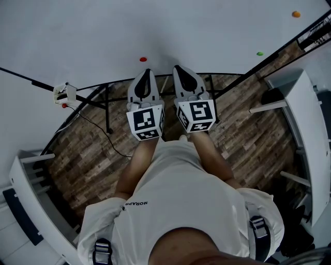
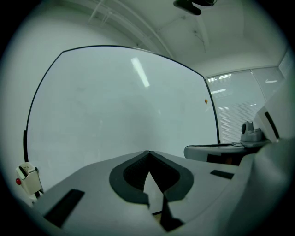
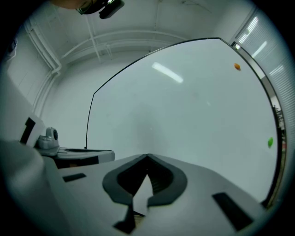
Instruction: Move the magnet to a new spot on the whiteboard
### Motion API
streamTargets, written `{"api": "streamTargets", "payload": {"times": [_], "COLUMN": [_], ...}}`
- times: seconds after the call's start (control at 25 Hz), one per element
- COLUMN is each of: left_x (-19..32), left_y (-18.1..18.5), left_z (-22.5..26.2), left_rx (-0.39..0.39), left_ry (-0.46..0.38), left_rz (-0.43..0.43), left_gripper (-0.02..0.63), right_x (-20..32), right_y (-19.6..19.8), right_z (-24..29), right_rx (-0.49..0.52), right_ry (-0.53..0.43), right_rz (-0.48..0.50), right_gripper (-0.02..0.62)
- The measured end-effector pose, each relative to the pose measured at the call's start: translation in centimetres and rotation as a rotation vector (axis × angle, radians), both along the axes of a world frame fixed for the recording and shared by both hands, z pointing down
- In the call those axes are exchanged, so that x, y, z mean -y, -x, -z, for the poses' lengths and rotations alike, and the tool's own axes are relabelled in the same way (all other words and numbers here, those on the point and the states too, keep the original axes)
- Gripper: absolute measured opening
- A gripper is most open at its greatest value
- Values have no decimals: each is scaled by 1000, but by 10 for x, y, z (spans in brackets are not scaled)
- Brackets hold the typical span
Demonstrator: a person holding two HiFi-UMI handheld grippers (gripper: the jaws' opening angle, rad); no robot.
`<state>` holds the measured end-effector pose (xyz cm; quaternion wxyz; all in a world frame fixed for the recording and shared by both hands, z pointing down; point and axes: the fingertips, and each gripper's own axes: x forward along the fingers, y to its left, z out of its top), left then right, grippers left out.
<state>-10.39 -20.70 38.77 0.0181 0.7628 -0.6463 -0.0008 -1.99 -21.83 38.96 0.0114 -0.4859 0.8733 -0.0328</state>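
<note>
Facing a wide white whiteboard (image 1: pixel 77 36) in the head view, with the grey two-jaw left gripper (image 1: pixel 147 72) and the grey two-jaw right gripper (image 1: pixel 179 69) side by side, tips short of the board. Stuck on it: a small round red magnet (image 1: pixel 143 59) just ahead of the left tips, a small round green magnet (image 1: pixel 260 53) well to the right, a small round orange magnet (image 1: pixel 296 14) farther right still. Unclear which of the three to move

Left gripper view: claw pinched fully together, empty; only the orange magnet (image 2: pixel 205 100) showing

Right gripper view: claw likewise closed on nothing; orange magnet (image 3: pixel 237 66) and green magnet (image 3: pixel 270 142) off to the right

Likely trouble from here: shoving a magnet sideways or knocking it off, through arriving with jaws not yet parted; losing it mid-carry, through a shallow pinch

No container anywhere in view
</note>
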Motion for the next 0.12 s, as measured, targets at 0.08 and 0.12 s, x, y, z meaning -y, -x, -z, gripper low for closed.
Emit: {"api": "streamTargets", "payload": {"times": [0.08,0.12], "left_x": [1,1], "left_y": [0,1], "left_z": [0,0], "left_rx": [0,0], "left_ry": [1,1], "left_rz": [-1,-2], "left_gripper": [2,2], "right_x": [1,1], "right_y": [1,2], "right_z": [0,0], "right_rx": [0,1], "right_ry": [0,0], "right_rz": [1,1], "right_gripper": [12,12]}}
